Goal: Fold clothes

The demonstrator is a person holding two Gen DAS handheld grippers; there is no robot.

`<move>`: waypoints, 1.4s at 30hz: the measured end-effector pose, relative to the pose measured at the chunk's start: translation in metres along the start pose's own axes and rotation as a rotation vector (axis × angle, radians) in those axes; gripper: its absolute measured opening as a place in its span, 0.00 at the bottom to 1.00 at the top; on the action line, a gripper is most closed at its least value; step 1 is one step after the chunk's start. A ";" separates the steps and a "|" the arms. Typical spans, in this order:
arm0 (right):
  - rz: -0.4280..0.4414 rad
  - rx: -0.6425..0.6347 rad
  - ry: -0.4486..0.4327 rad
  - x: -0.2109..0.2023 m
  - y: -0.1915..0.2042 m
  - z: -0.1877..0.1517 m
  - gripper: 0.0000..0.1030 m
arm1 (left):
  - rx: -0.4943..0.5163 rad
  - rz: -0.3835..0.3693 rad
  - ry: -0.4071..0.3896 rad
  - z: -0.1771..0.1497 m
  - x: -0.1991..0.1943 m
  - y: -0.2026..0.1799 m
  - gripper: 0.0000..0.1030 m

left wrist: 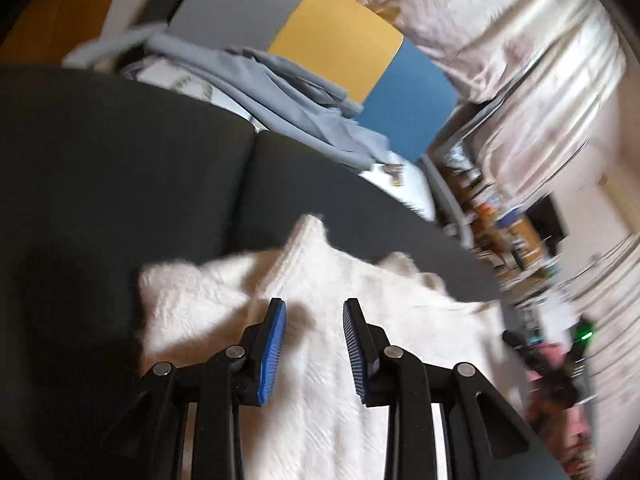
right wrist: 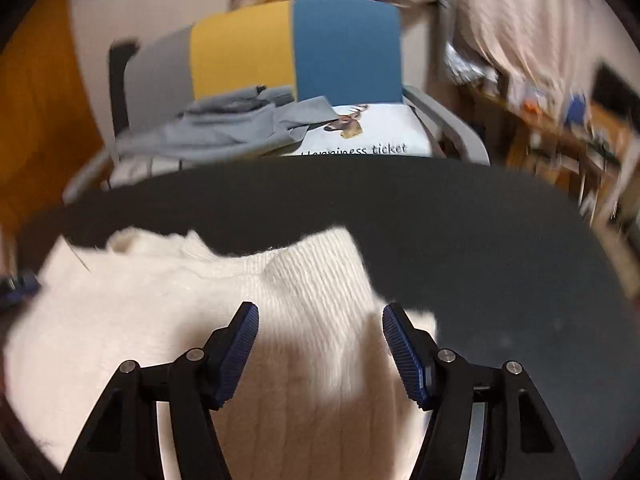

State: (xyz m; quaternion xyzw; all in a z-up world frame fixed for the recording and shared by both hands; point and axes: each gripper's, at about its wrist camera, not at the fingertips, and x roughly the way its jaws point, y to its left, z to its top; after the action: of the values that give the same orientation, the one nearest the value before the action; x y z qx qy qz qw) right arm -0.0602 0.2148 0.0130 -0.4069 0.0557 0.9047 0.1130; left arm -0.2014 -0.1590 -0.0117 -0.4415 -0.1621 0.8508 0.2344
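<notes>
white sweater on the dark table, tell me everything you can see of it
The white sweater is a fuzzy knit with vertical ribbing, cream-white and soft-looking. It lies mostly flat on the dark table, partly folded, with a ribbed panel overlapping the body and bunched, rumpled edges at its far side. In the left wrist view a raised fold ridge runs away from the camera. Both tongs, left and right, hang open over it, gripping nothing; whether they touch the knit is unclear. Their shadows fall on it.

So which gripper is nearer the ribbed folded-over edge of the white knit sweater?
Right. The right gripper sits just below that ribbed edge; the left gripper hovers over the white knit sweater elsewhere.
</notes>
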 end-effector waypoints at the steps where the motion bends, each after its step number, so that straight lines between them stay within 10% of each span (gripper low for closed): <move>1: 0.000 -0.014 0.028 0.008 0.000 0.002 0.64 | 0.030 0.039 0.030 0.001 0.008 -0.002 0.30; 3: 0.002 -0.039 0.084 0.023 -0.002 0.006 0.63 | 0.090 0.108 0.077 0.004 0.021 -0.005 0.30; 6: 0.024 -0.055 0.149 0.038 -0.006 0.007 0.13 | 0.165 0.174 0.059 0.001 0.032 -0.011 0.34; 8: 0.030 -0.056 0.144 0.034 -0.008 0.007 0.08 | 0.205 0.206 0.060 -0.002 0.036 -0.017 0.35; 13: 0.046 0.013 0.068 0.022 -0.014 0.015 0.07 | 0.215 0.183 0.079 -0.001 0.028 -0.014 0.13; 18: 0.004 0.146 -0.032 0.018 -0.026 0.026 0.07 | 0.209 0.203 0.044 -0.002 0.028 -0.014 0.15; 21: -0.060 0.139 0.071 0.048 -0.029 0.011 0.10 | 0.203 0.208 -0.001 -0.008 0.026 -0.011 0.17; 23: -0.078 0.143 0.064 0.047 -0.029 0.006 0.20 | 0.206 0.226 -0.007 -0.009 0.021 -0.013 0.19; 25: -0.092 0.152 0.015 0.028 -0.026 0.007 0.52 | 0.209 0.257 -0.020 -0.009 0.012 -0.018 0.19; 29: 0.006 0.089 -0.136 -0.023 0.003 0.009 0.41 | 0.219 0.272 -0.096 -0.018 -0.011 -0.038 0.19; 34: 0.230 -0.149 -0.050 -0.021 0.079 0.000 0.29 | 0.290 0.303 -0.107 -0.034 -0.010 -0.066 0.19; 42: 0.148 -0.162 0.078 0.047 0.104 -0.002 0.32 | 0.308 0.430 -0.085 -0.048 0.018 -0.057 0.23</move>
State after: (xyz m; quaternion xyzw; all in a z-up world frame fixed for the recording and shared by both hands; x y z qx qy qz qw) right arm -0.1151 0.1216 -0.0228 -0.4443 0.0165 0.8957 0.0102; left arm -0.1565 -0.0978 -0.0231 -0.3887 0.0572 0.9135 0.1058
